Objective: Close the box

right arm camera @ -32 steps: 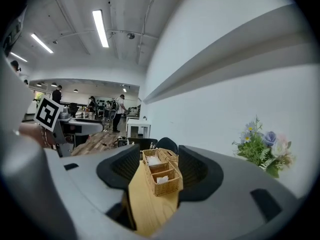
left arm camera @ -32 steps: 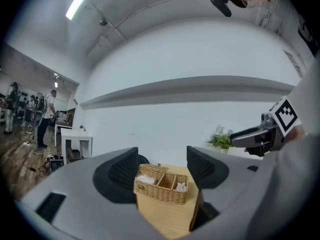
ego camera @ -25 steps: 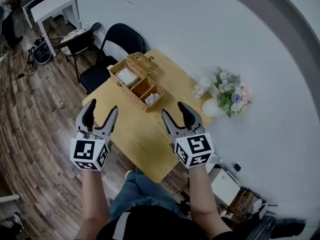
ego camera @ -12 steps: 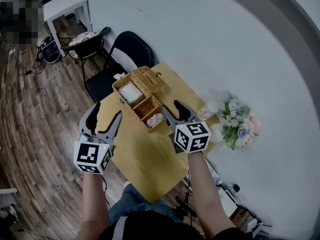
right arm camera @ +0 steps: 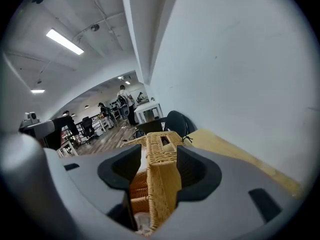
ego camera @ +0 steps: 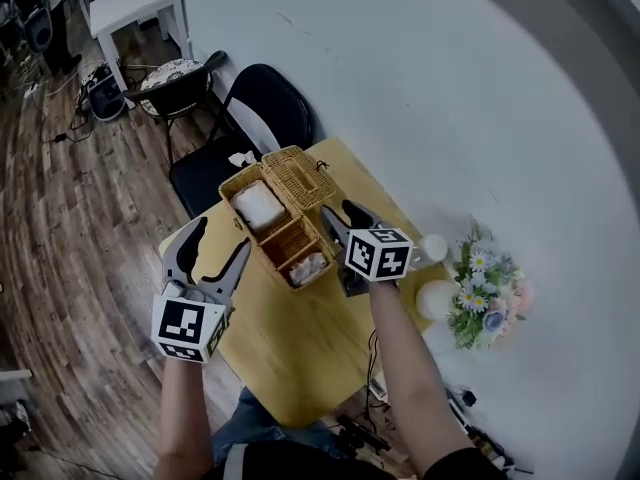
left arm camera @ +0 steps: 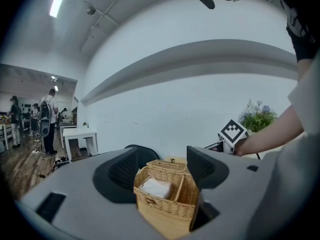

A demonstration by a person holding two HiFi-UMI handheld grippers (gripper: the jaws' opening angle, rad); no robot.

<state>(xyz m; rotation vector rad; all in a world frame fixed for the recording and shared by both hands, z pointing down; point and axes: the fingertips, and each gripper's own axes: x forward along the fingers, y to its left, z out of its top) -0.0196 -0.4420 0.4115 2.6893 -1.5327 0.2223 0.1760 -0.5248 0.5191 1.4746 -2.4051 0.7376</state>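
An open wicker box [ego camera: 278, 230] stands on the yellow wooden table [ego camera: 300, 338]. Its lid [ego camera: 300, 173] leans back on the far right side, and something white fills the compartments. My right gripper [ego camera: 342, 216] is at the box's near right side. In the right gripper view its jaws [right arm camera: 160, 159] straddle the wicker side wall [right arm camera: 160, 184], with a gap on the left, and the lid [right arm camera: 162, 141] lies beyond. My left gripper [ego camera: 215, 248] hovers open just left of the box. In the left gripper view the box [left arm camera: 167, 196] sits ahead of the open left gripper [left arm camera: 161, 166].
A flower bunch [ego camera: 485, 288], a white round object [ego camera: 437, 298] and a small glass [ego camera: 432, 248] stand at the table's right end by the white wall. Two black chairs [ego camera: 265, 98] are behind the table. A white side table [ego camera: 140, 3] is farther back.
Both grippers have moved forward toward the box. The right gripper has gone from the bare table to the box's right side, with the wicker wall now between its jaws.
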